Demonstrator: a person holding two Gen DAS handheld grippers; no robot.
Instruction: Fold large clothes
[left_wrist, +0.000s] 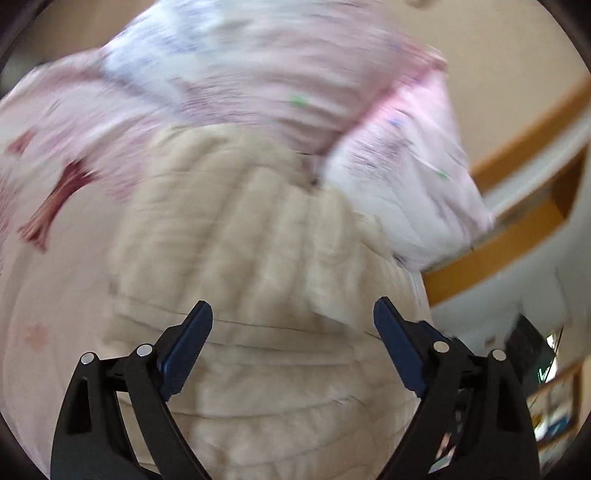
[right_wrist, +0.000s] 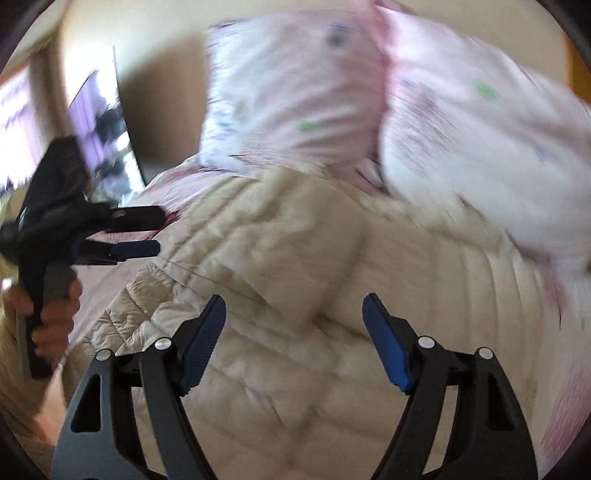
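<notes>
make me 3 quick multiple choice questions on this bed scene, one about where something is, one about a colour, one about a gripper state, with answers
1. Where do the pillows lie relative to the quilted jacket?
A. beyond it, at its far edge
B. under it
C. on the floor

2. What colour is the quilted jacket?
A. navy
B. cream
C. red

3. How do the jaws of the right gripper stand?
A. shut on the jacket
B. shut on a pillow
C. open, holding nothing

Answers:
1. A: in the right wrist view the pink-and-white pillows sit past the jacket's far edge on the bed sheet.
2. B: its puffy stitched panels are pale cream in both views.
3. C: the blue pads stand wide apart over the jacket with no cloth pinched between them.
</notes>
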